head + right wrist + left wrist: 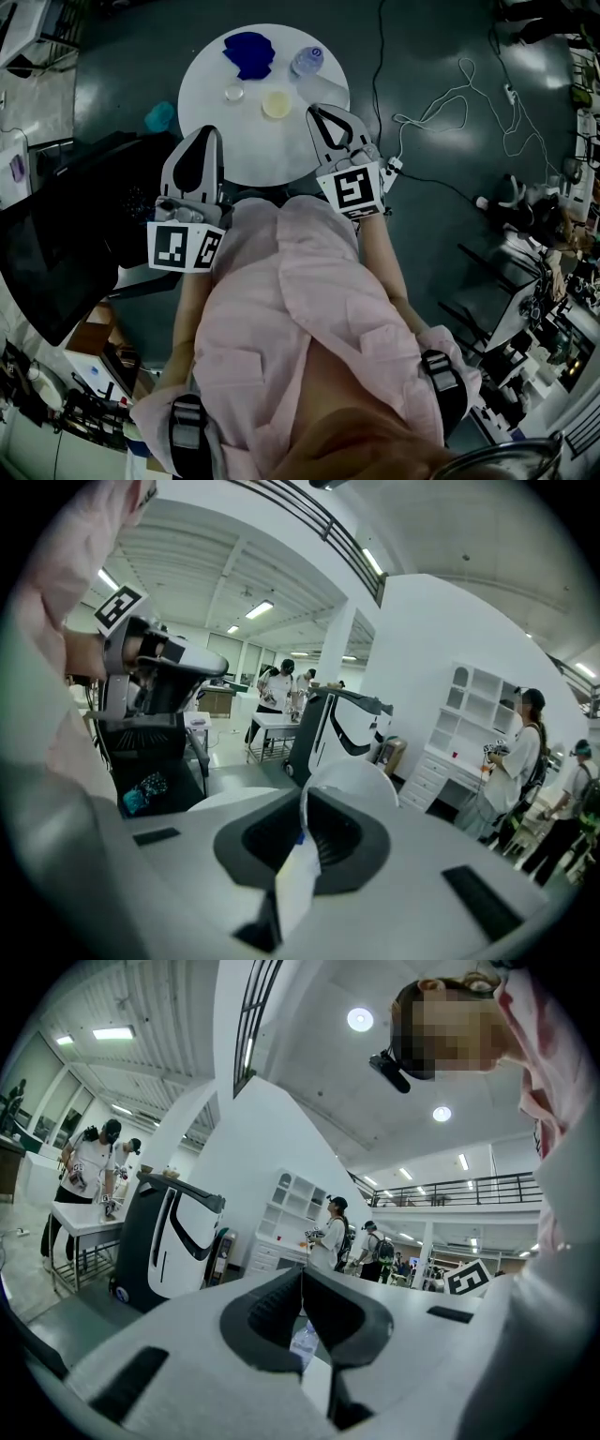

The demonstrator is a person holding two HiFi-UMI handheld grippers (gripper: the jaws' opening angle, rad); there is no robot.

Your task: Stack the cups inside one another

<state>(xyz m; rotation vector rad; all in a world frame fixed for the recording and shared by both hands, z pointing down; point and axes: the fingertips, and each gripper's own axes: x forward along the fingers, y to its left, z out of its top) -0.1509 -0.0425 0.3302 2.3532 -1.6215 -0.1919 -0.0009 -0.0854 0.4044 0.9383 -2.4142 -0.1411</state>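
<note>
Presently on record, item by item.

- Round white table (281, 155): stands on a dark floor directly ahead of the person, whose pink shirt (281, 309) fills the lower half of the head view.
- Yellow cup (277, 103): upright, mouth up, near the table's centre.
- Clear cup (234, 93): small, mouth up, just to the left of the yellow cup and apart from it.
- Pale blue cup (307, 61): translucent, at the table's far right edge, well apart from the other two. No cup sits inside another.
- Dark blue item (248, 53): at the far edge, left of the pale blue cup; its form cannot be made out.
- Left gripper (208, 133): over the table's near-left rim. Its own view shows the jaw tips pressed together (302, 1274) with nothing gripped.
- Right gripper (313, 111): over the near-right part of the table, its tip just right of the yellow cup; contact cannot be told. Its own view shows the jaws pressed together (302, 803), holding nothing, with the tabletop (352, 778) beyond them.
- Teal object (161, 116): on the floor left of the table.
- White cable (450, 103): looped on the floor to the right.
</note>
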